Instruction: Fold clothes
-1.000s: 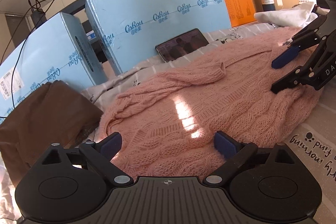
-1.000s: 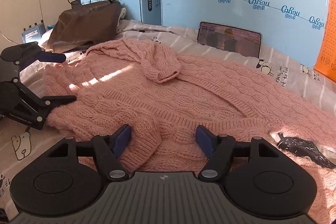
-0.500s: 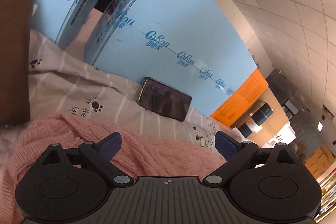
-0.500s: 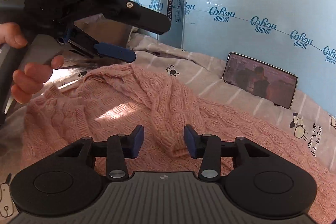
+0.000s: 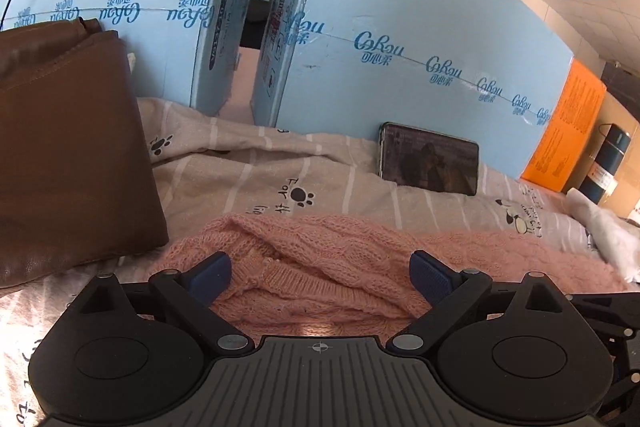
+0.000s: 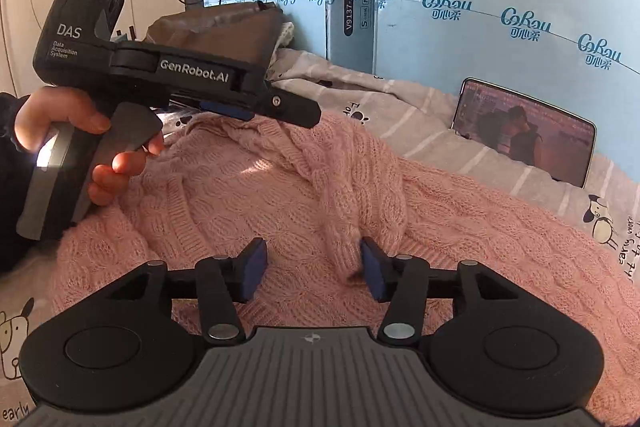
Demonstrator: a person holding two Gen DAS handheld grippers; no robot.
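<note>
A pink cable-knit sweater (image 6: 248, 195) lies spread on the bed, one sleeve (image 6: 340, 195) folded across its body. My right gripper (image 6: 314, 273) is open just above the sweater, with the sleeve's cuff beside its right pad. My left gripper (image 5: 320, 273) is open wide, low over the sweater's far bunched edge (image 5: 320, 247). In the right wrist view the left gripper (image 6: 256, 107) hangs over the sweater's upper left, held by a hand; its finger gap is hidden there.
A grey striped bedsheet (image 5: 320, 179) covers the bed. Blue foam boards (image 5: 400, 47) stand behind it, with a phone (image 5: 430, 159) leaning on them. A folded brown garment (image 5: 68, 147) lies at left. An orange board (image 5: 568, 131), a dark flask (image 5: 604, 163) and white cloth (image 5: 608, 235) are at right.
Both grippers moved forward over the sweater. The left one swung up and toward the far edge. The right gripper's jaws narrowed, then opened a little, now near the sleeve cuff.
</note>
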